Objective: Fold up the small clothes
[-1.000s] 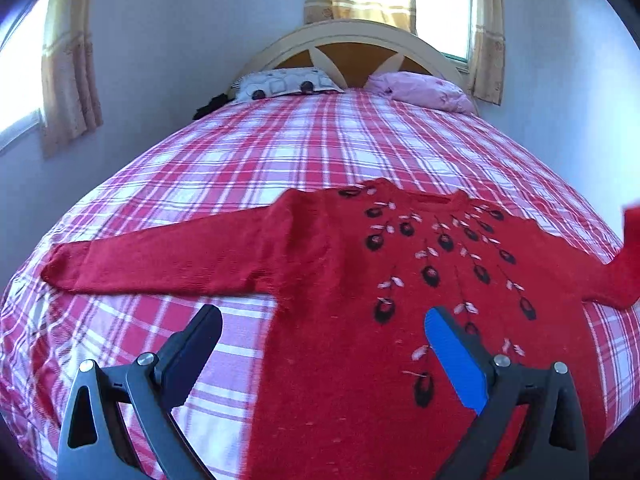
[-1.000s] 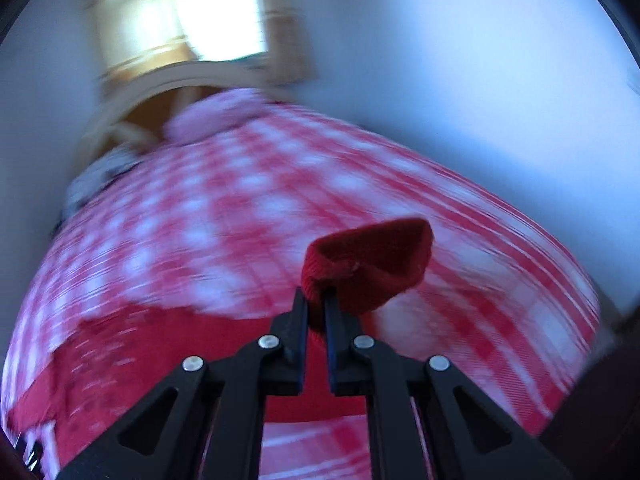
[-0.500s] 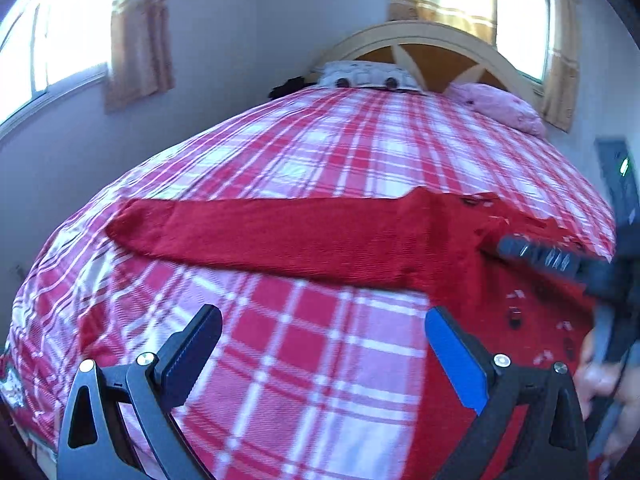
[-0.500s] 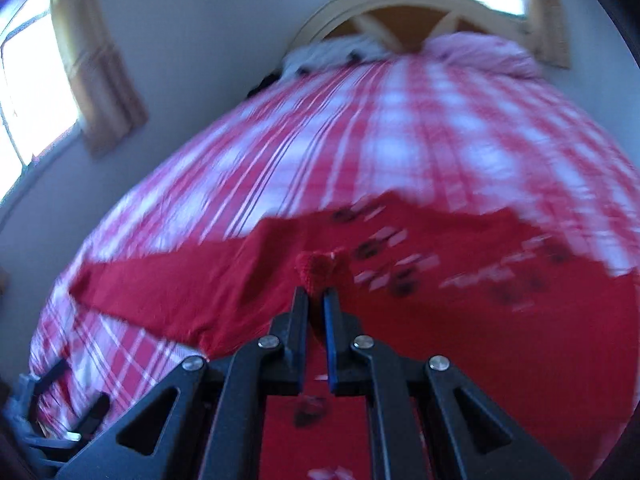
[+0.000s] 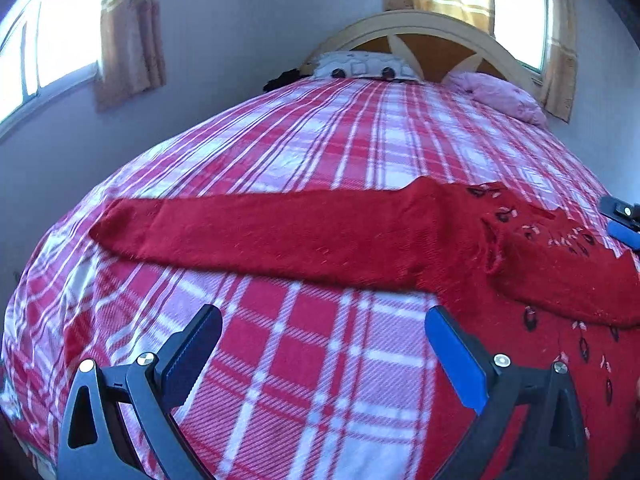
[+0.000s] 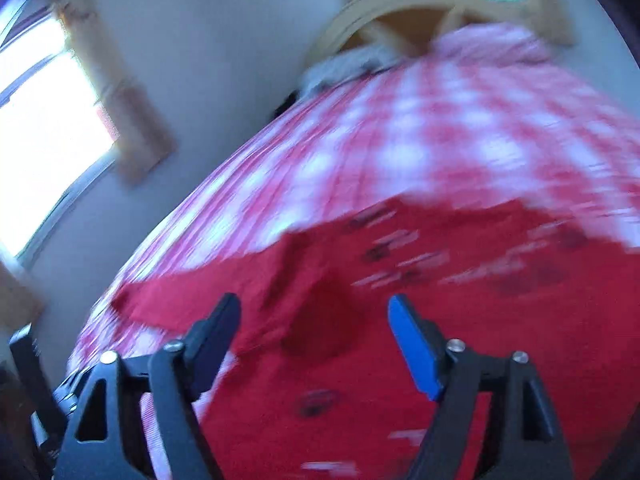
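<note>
A red knitted sweater (image 5: 520, 280) with dark embroidered drops lies flat on the plaid bed. One sleeve (image 5: 260, 232) stretches straight out to the left. The other sleeve is folded across the body, its cuff (image 6: 320, 320) resting on the chest. My left gripper (image 5: 323, 320) hangs open over bare blanket, just short of the outstretched sleeve, with nothing between its fingers. My right gripper (image 6: 314, 302) hovers over the folded cuff; its jaws are opening and the pads stand apart from the cuff. The right wrist view is blurred. The right gripper's tip (image 5: 622, 220) shows at the left wrist view's right edge.
A red and white plaid blanket (image 5: 320, 380) covers the whole bed. Two pillows (image 5: 360, 66) and a curved headboard (image 5: 432, 36) are at the far end. Walls with curtained windows (image 5: 40, 52) stand close to the left and behind the bed.
The right gripper carried the sleeve cuff from the bed's right side over onto the sweater's body, then opened and let it go. The left gripper moved left, toward the outstretched sleeve.
</note>
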`<action>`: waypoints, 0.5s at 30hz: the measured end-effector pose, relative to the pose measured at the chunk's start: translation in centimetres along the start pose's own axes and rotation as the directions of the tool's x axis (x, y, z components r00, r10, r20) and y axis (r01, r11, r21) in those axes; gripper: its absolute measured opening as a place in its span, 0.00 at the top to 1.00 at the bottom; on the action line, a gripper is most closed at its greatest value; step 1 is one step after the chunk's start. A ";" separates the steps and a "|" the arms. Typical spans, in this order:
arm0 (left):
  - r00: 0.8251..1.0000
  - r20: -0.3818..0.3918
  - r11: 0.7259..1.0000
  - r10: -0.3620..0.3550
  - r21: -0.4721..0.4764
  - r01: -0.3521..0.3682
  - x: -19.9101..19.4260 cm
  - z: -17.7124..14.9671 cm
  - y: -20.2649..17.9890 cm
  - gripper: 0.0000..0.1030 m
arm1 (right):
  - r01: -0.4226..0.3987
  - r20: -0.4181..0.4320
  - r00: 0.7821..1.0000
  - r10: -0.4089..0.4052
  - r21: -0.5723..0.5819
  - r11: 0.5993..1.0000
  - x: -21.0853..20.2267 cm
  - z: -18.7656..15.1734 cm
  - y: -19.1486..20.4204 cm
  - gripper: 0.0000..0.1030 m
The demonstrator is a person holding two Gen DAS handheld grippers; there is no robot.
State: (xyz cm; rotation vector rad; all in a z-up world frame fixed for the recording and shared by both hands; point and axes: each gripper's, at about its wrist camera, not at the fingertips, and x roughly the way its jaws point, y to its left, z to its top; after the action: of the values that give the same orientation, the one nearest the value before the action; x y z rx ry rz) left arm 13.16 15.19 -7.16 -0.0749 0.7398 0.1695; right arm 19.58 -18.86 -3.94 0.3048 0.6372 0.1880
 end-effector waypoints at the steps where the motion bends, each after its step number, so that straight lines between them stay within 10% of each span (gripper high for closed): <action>1: 1.000 0.005 1.000 -0.004 0.008 0.004 0.1 0.3 -0.5 0.01 | 0.051 0.001 0.999 -0.051 0.015 0.999 -0.7 0.4 -1.7 0.46; 4: 0.999 0.022 0.998 -0.026 0.054 0.025 0.3 1.5 -3.1 0.01 | 0.235 -0.014 0.972 -0.234 0.060 0.970 -2.4 1.0 -7.2 0.69; 15: 0.996 -0.081 0.990 0.030 0.140 -0.019 6.8 5.2 -13.6 0.01 | 0.441 -0.134 0.895 -0.424 0.135 0.887 0.9 0.8 -16.1 0.58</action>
State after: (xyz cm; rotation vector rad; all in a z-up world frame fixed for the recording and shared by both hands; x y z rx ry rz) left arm 24.02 3.39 -7.84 0.0603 0.8333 0.1388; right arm 22.02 -33.90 -9.22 0.3033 0.8075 -0.2835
